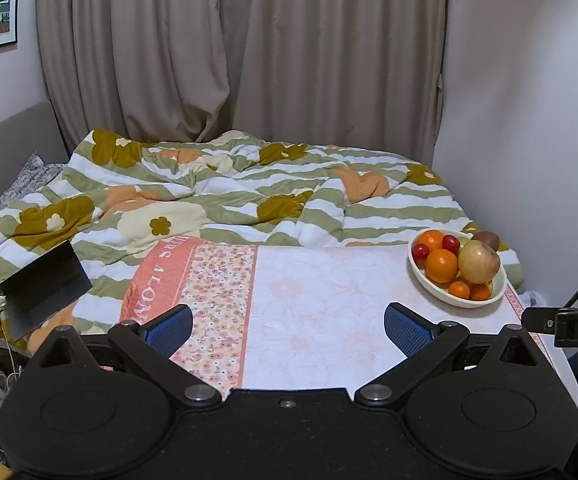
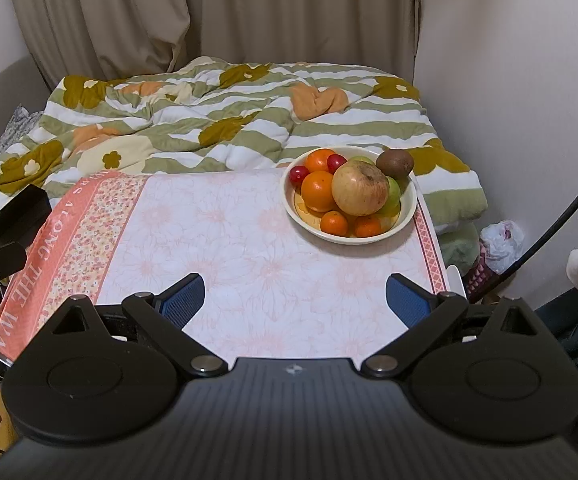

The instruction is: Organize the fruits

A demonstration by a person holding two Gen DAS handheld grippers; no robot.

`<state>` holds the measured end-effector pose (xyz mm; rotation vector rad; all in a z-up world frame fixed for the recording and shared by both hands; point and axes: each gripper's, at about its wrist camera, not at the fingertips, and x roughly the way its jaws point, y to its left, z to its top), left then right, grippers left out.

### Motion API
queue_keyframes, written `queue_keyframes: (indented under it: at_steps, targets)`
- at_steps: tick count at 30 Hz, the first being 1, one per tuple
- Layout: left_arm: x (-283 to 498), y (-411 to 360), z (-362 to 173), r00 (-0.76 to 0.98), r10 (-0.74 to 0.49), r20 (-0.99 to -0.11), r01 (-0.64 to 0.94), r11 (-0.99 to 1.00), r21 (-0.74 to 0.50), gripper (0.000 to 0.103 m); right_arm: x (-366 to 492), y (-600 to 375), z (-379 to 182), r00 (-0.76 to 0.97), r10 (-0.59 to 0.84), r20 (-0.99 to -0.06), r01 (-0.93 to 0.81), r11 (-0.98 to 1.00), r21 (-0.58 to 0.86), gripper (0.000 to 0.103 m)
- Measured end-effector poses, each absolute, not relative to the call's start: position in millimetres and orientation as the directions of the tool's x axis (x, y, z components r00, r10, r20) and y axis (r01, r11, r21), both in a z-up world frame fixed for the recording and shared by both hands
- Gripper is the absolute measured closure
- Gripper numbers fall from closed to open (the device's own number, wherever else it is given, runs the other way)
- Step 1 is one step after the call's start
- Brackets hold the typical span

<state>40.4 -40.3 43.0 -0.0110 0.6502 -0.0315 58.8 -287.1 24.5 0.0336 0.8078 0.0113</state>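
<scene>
Cream bowl (image 2: 403, 216) heaped with apple (image 2: 360, 188), oranges, cherry tomatoes, at tablecloth's (image 2: 249, 264) far right corner. Kiwi (image 2: 395, 163) perched on far rim: liable to roll off if nudged. Left gripper (image 1: 288, 330) and right gripper (image 2: 295, 300) wide open, empty, near front edge.

- The bowl (image 2: 407, 204) is cream.
- It holds bright oranges (image 2: 318, 191), a yellow-red apple (image 2: 360, 188), red cherry tomatoes (image 2: 297, 174), a brown kiwi (image 2: 395, 163) and a green fruit (image 2: 393, 196).
- The tablecloth (image 2: 229, 248) is pale pink with faint flowers and a coral border.
- The duvet (image 2: 249, 116) has green-white stripes with mustard flowers.
- The curtain (image 2: 289, 12) is beige.
</scene>
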Motion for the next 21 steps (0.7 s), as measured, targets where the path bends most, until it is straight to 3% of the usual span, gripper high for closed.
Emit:
queue_keyframes:
  at_steps: [12,21]
  targets:
    - [33.3,-46.6,46.6,0.828,-0.020,-0.560,0.042,0.999,0.027,0.000,61.2,-286.7,27.3,0.694,0.025,-0.720,0.005,0.999,0.040,0.000]
    - [37.8,-39.9,45.0,0.812,-0.047,-0.582,0.039,0.999,-0.025,0.000,65.0,-285.0,29.9,0.693,0.028,-0.721,0.005,0.999,0.043,0.000]
